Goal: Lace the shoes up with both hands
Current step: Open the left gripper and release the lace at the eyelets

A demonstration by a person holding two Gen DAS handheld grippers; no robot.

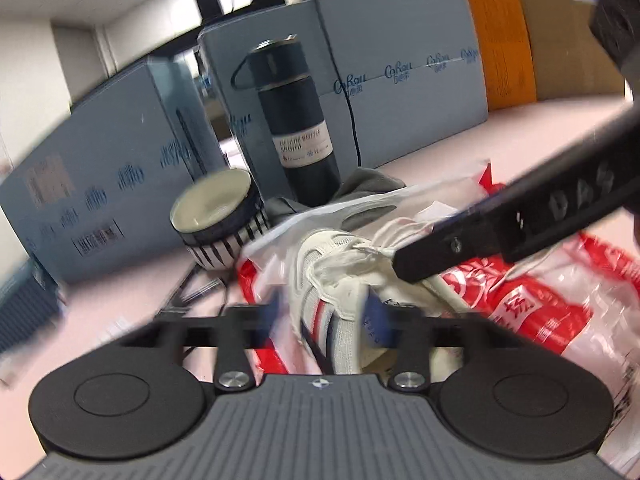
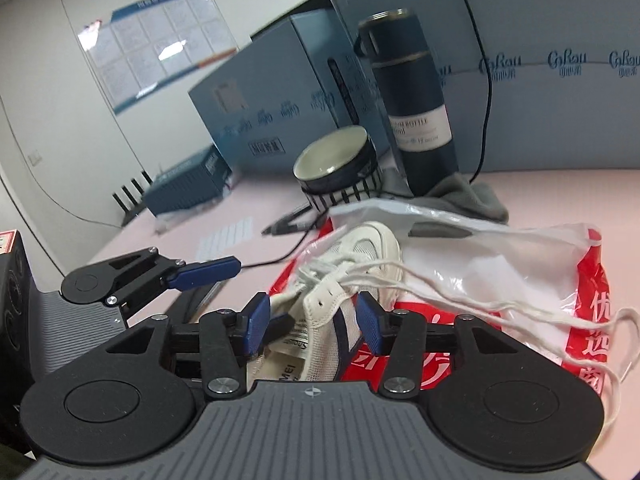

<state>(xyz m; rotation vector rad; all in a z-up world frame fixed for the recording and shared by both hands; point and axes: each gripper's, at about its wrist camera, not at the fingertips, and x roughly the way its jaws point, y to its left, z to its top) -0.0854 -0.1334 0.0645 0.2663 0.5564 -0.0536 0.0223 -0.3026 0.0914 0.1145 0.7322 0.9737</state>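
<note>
both grippers [image 2: 314, 322] spread beside the shoe [image 2: 360, 256], laces [image 2: 460, 296] seemingly loose.

Pale pink counter [image 2: 560, 192], pretty cluttered. Holds a red-and-white plastic bag [image 2: 520, 280] with the sneaker [image 2: 372, 248] on top, a dark flask [image 2: 416, 120] standing on a grey cloth [image 2: 472, 196], a striped bowl [image 2: 340, 172], a pen [image 2: 292, 224] and blue-grey boxes [image 2: 280, 112] behind.
</note>
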